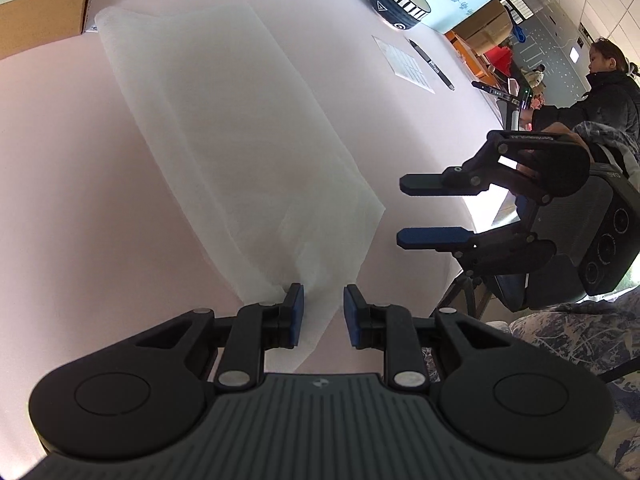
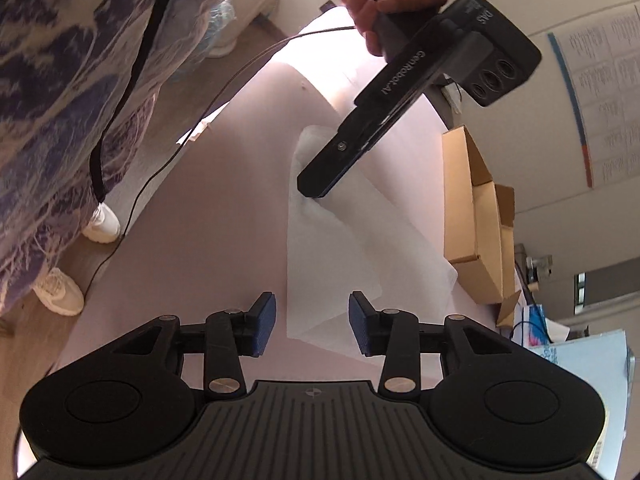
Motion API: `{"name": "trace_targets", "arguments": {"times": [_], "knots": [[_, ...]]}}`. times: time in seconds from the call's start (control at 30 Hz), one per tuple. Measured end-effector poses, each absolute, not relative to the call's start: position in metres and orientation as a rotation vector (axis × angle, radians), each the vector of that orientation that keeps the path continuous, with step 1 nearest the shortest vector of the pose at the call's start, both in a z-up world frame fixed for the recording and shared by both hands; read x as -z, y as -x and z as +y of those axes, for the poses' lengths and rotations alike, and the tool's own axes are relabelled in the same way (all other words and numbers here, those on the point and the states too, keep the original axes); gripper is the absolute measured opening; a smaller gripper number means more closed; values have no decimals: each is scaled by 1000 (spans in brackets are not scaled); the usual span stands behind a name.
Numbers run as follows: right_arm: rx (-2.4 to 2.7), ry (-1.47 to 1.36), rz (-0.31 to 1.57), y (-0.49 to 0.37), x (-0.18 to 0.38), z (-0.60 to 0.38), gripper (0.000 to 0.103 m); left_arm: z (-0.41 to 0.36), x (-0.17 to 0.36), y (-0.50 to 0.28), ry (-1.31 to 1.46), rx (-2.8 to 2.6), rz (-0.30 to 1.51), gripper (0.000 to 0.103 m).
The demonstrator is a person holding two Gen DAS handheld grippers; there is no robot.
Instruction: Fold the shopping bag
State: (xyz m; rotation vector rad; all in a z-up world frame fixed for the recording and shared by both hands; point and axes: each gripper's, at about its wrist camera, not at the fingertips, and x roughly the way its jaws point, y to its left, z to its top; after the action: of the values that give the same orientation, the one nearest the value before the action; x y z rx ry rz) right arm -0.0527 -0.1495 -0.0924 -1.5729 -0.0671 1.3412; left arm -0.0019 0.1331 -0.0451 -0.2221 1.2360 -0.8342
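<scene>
**White bag flat on the table, near corner about to be pinched**

Pink table (image 1: 80, 152) carries everything, and the white shopping bag (image 1: 224, 128) is the landmark: it lies stretched out flat as a long translucent panel, its far end reaching almost to a cardboard box (image 1: 40, 4). Beyond the bag's far right side sit a black-and-white patterned bowl (image 1: 400, 4), a printed sheet (image 1: 404, 64) and a pen (image 1: 432, 65), all well apart from it.

At the bag's near end the left tool (image 1: 323, 316) has its pads spread, with the bag's near corner hanging between them; whether a pad touches the film I cannot tell. The right tool (image 2: 312, 328) is also spread and empty, hovering just off the bag's other near corner, holding nothing.

To do this step well, I judge that both tools should close on a near corner each, catching all layers of the thin film rather than only the top one. Lift only slightly, keep the edge taut between the two tools, and carry it straight toward the bag's far end so the edges line up. Slippery film may slide or bunch, so move slowly.
</scene>
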Motion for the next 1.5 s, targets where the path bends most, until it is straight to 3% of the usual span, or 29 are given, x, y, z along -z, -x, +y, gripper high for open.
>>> {"name": "trace_targets", "arguments": {"times": [0.33,0.47,0.57,0.67,0.7,0.77,0.93,1.1,1.27,1.3,1.37,1.5], "knots": [[-1434,1631,-248,31,101,-143,36,137,57,-16,308,880,1306,20],[-1485,1627,-213,24,100,-133,19,138,61,-22,341,888,1334,20],[-1510,1556,-46,19,94,-121,7,136,60,-23,335,885,1342,20],[-1448,1358,233,8,82,-101,6,123,48,-18,238,843,1312,21],[-1431,1303,301,4,78,-96,4,117,39,-14,171,815,1280,25],[-1409,1208,401,-4,71,-90,4,105,19,-2,16,752,1201,50],[-1330,937,631,-33,55,-81,4,66,-20,38,-452,805,927,52],[-1262,718,773,-54,48,-81,4,48,-13,53,-571,880,930,51],[-1228,586,836,-51,46,-97,4,44,4,46,-598,857,993,41],[-1222,556,853,-48,46,-104,4,44,7,43,-601,850,1008,36],[-1216,517,877,-51,45,-110,4,45,7,38,-586,834,1027,14],[-1218,471,920,-48,46,-118,4,49,5,24,-538,839,1071,2]]}}
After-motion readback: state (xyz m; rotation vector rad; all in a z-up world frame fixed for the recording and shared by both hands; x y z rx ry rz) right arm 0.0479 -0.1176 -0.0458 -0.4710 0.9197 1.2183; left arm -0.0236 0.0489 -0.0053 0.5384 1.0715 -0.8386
